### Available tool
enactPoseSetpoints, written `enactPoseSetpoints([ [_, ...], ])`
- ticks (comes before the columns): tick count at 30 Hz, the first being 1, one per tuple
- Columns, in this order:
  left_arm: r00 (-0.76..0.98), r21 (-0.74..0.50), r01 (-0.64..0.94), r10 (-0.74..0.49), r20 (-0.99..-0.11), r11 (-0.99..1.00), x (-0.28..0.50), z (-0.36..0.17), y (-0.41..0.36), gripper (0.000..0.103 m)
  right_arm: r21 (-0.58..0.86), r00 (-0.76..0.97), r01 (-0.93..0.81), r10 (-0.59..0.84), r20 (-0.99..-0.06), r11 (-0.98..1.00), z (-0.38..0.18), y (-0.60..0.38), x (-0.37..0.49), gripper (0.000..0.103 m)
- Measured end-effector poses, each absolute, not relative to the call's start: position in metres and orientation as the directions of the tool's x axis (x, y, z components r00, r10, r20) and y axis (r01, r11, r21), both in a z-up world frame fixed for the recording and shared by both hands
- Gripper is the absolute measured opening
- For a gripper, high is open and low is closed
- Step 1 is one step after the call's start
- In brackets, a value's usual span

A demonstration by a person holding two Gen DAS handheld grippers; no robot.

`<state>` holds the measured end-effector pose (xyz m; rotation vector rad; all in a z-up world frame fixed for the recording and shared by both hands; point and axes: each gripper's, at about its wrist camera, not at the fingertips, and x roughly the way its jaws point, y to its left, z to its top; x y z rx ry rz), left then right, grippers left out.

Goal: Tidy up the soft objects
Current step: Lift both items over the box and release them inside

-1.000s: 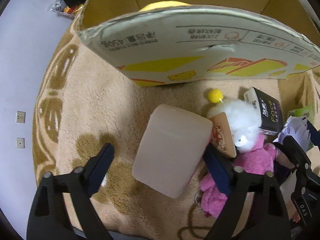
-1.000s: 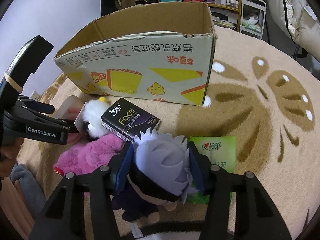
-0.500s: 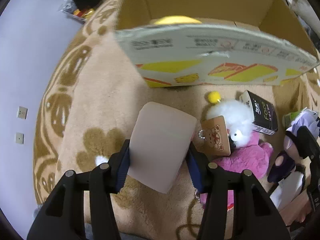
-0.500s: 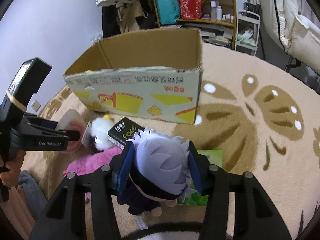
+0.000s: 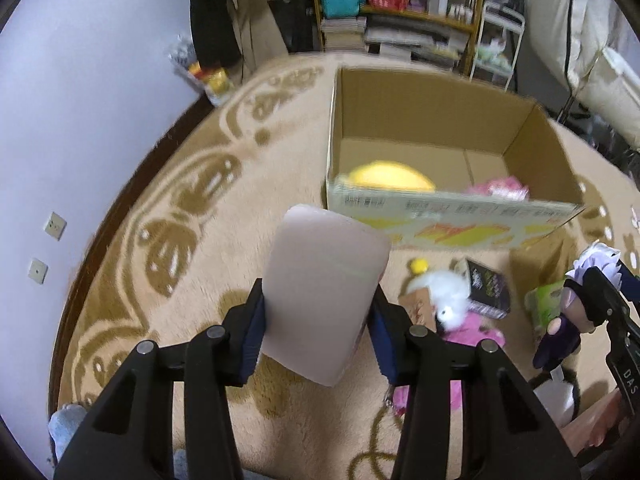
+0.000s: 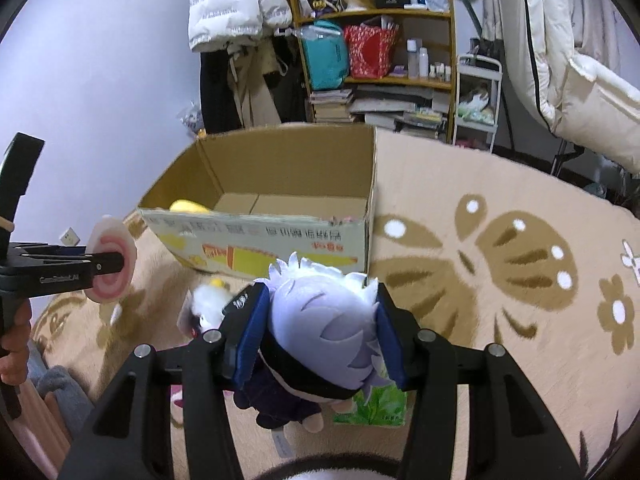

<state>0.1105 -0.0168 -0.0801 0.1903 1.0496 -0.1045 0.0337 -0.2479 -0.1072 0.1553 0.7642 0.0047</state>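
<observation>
My left gripper is shut on a pale pink soft cushion, held above the rug short of the open cardboard box; from the right wrist view the cushion shows its pink swirl end. My right gripper is shut on a plush doll with lavender hair, held above the rug before the box. The box holds a yellow plush and a pink plush.
On the rug lie a white fluffy toy on a pink plush, a black tissue pack and a green tissue pack. Shelves and hanging coats stand behind the box.
My left gripper closed on the pink cushion and lifted it off the rug. My right gripper rose with the doll. Both now look down into the box.
</observation>
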Motion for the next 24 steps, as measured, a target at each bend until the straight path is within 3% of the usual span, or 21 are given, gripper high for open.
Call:
enactPoseSetpoints([
  [24,0.745,0.133,0.210,-0.071,-0.663,0.969,0.112,-0.014,-0.023,0.045,0.083,0.842,0.022,0.026,-0.539,0.996,-0.028,-0.250,0.061,0.055],
])
